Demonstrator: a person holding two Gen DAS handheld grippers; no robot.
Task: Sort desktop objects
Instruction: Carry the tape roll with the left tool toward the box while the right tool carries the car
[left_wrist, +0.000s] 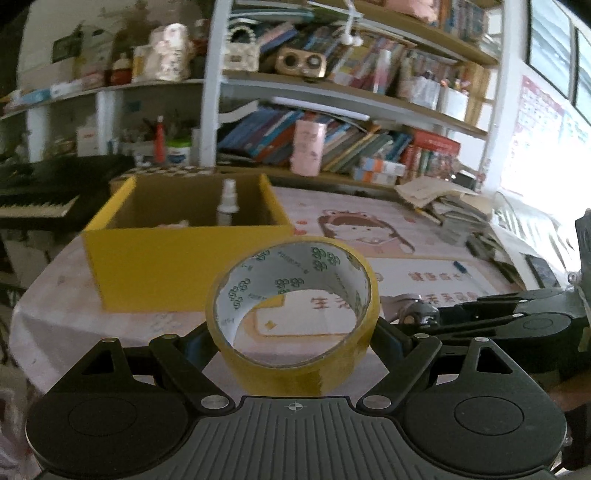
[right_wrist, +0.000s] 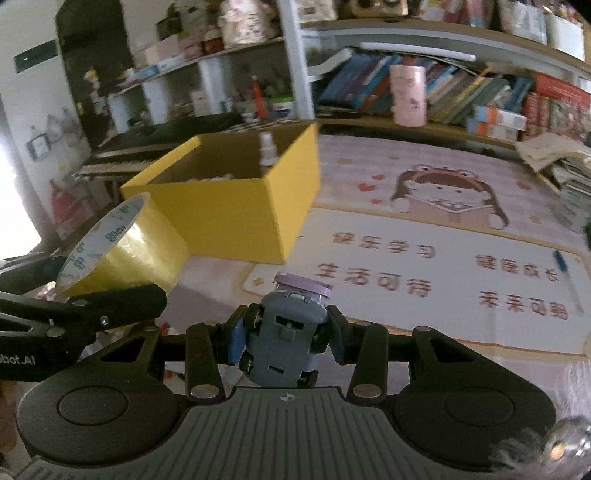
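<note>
My left gripper (left_wrist: 293, 339) is shut on a roll of yellow tape (left_wrist: 295, 314) and holds it above the desk, in front of the open yellow box (left_wrist: 184, 258). The tape also shows in the right wrist view (right_wrist: 122, 251), left of the box (right_wrist: 236, 210). A small white spray bottle (left_wrist: 227, 201) stands inside the box. My right gripper (right_wrist: 284, 338) is shut on a grey toy car (right_wrist: 284, 339), underside up, with a purple part at its far end. The right gripper also appears in the left wrist view (left_wrist: 421, 314), to the right.
A pink cartoon desk mat (right_wrist: 424, 236) covers the desk. A blue pen (right_wrist: 563, 269) lies on it at the right. Piled papers and books (left_wrist: 443, 199) sit at the far right. A pink cup (left_wrist: 308, 147) and bookshelves stand behind; a keyboard (left_wrist: 37, 199) is at the left.
</note>
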